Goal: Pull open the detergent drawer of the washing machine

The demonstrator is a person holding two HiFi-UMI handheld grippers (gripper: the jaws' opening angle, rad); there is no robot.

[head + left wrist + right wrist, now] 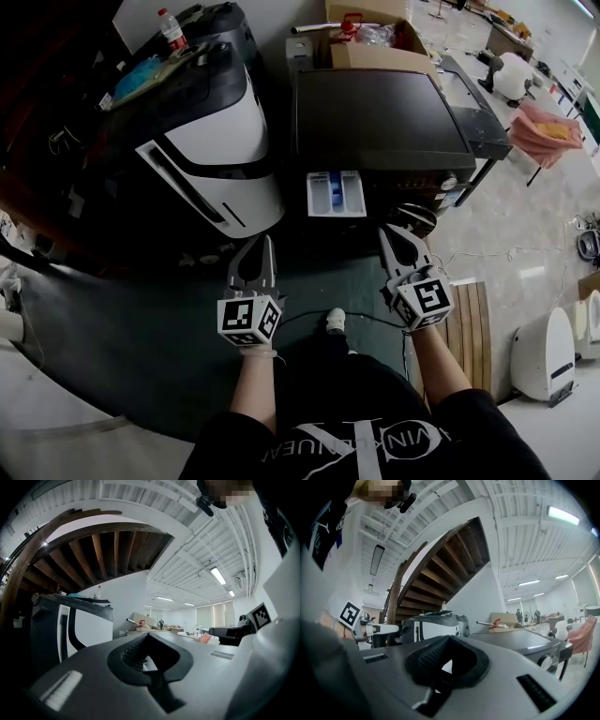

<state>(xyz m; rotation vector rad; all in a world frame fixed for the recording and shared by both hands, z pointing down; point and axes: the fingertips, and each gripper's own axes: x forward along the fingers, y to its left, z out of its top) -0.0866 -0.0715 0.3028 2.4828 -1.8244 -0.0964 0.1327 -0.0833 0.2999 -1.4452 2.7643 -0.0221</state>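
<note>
The dark washing machine [375, 112] stands ahead of me in the head view. Its white and blue detergent drawer [336, 194] sticks out of the front at the upper left, pulled open. My left gripper [269, 241] hangs shut below and left of the drawer, apart from it, with nothing in it. My right gripper [386, 232] hangs to the drawer's lower right near the round door [415, 217], jaws together and empty. In the left gripper view the left gripper [148, 636] has its jaws closed. The right gripper [449, 638] looks toward the machine's top [511, 640] and dial [543, 662].
A white and black appliance [216, 150] stands left of the washer, with a bottle [172, 30] on top. Cardboard boxes [375, 49] sit behind the washer. A wooden pallet [473, 323] and a white device [544, 352] lie at the right. A cable runs past my shoe [335, 321].
</note>
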